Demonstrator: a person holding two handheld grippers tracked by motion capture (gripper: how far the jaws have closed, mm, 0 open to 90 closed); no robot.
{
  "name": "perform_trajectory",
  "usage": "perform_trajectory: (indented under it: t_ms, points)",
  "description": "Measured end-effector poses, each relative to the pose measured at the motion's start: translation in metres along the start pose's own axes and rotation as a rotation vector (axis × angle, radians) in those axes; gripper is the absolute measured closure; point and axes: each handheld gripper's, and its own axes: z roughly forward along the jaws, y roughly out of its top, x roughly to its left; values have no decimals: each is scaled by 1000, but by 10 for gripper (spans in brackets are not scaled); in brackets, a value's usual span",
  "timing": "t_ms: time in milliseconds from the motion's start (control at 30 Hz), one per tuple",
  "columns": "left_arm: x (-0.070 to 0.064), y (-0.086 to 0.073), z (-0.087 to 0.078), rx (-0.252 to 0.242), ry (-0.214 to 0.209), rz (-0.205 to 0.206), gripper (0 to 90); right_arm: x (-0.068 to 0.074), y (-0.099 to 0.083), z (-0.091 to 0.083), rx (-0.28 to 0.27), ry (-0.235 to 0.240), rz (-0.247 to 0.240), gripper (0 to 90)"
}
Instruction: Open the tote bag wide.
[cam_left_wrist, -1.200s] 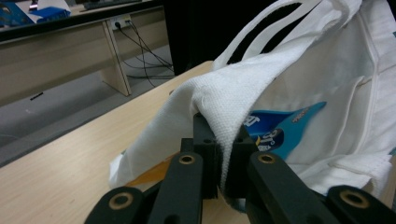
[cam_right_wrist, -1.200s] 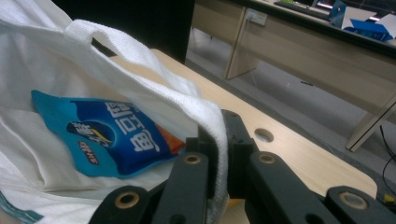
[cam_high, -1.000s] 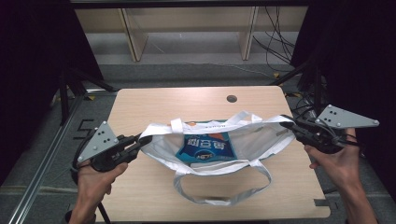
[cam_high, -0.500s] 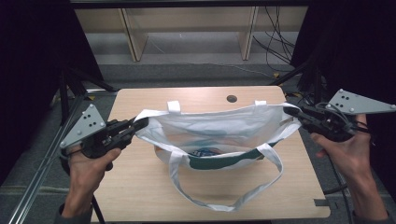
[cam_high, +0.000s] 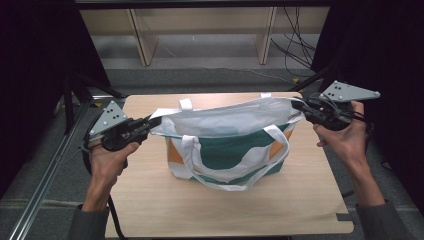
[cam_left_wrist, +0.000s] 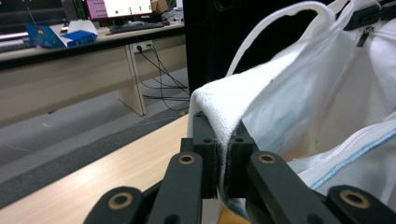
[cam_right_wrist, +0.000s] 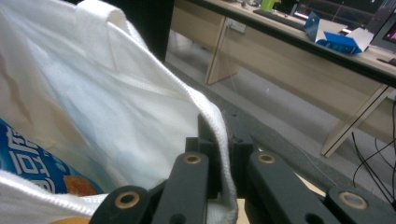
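- The tote bag (cam_high: 227, 145) stands upright near the middle of the wooden table (cam_high: 300, 200), white at its top band, green and orange on the side that faces the person, with its mouth stretched wide from side to side.
- The left gripper (cam_high: 148, 125) is at the bag's left top corner; its jaws are closed on the white rim there, and in the left gripper view the folded hem (cam_left_wrist: 219, 112) sits pinched between the two black pads.
- The left hand (cam_high: 107, 160) wraps the gripper's handle from below, the forearm running straight up from the near edge of the table, left of the bag.
- The right gripper (cam_high: 296, 106) is at the bag's right top corner, jaws clamped on the rim; the right gripper view shows the stitched edge (cam_right_wrist: 219, 126) caught between the pads.
- The right hand (cam_high: 345, 137) holds its handle just right of the bag, wrist bent inward, forearm angled in from the table's near right corner.
- A white handle loop (cam_high: 235, 170) hangs down the bag's near side; another loop (cam_high: 186, 104) stands up at the far rim.
- Inside the bag, in the right gripper view, a blue packet (cam_right_wrist: 37, 168) lies low.
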Motion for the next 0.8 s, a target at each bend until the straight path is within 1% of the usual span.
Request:
perform_trajectory:
  t_ms: [33, 67, 100, 167, 200, 233, 267, 333, 367, 400, 500, 533, 567, 667, 700, 733, 767, 800]
  points:
    - [1, -4, 1, 4, -1, -1, 858, -1, -1, 4, 11, -1, -8, 884]
    - [1, -8, 2, 11, 0, -3, 857, -1, -2, 7, 2, -8, -8, 884]
    - [2, -14, 3, 20, -2, -4, 857, -1, -4, 9, 19, 3, -15, 884]
    - [2, -24, 4, 25, -16, -11, 856, 2, -8, 13, 28, -3, 7, 884]
    - [1, -29, 4, 26, -23, -8, 856, 2, -9, 13, 39, 12, -2, 884]
    - [0, -32, 5, 29, -24, -10, 855, 3, -11, 14, 29, 3, 8, 884]
    - [-1, -36, 6, 32, -28, -12, 855, 2, -11, 13, 26, 6, -6, 883]
    - [-2, -40, 8, 45, -34, -13, 855, 4, -13, 13, 44, -5, -27, 884]
    - [-3, -44, 9, 51, -45, -14, 854, 7, -16, 15, 52, -13, -19, 884]
    - [-3, -47, 10, 70, -45, -11, 854, 7, -19, 15, 68, -2, -28, 884]
    - [-3, -54, 12, 80, -50, -14, 851, 8, -26, 16, 65, -2, -23, 884]
    - [-4, -58, 13, 91, -54, -12, 851, 8, -28, 17, 62, -9, -37, 884]
    - [-4, -62, 13, 97, -60, -26, 848, 9, -31, 19, 82, -1, -40, 883]
    - [-2, -70, 14, 103, -71, -56, 841, 13, -39, 26, 97, 2, -43, 884]
    - [-1, -71, 15, 112, -68, -63, 835, 13, -41, 28, 108, 6, -39, 883]
    - [0, -72, 15, 110, -70, -67, 831, 13, -44, 31, 115, -1, -51, 884]
    - [1, -73, 16, 103, -74, -65, 831, 14, -46, 32, 121, -7, -49, 884]
    - [1, -72, 17, 101, -73, -74, 831, 14, -48, 34, 135, -3, -49, 883]
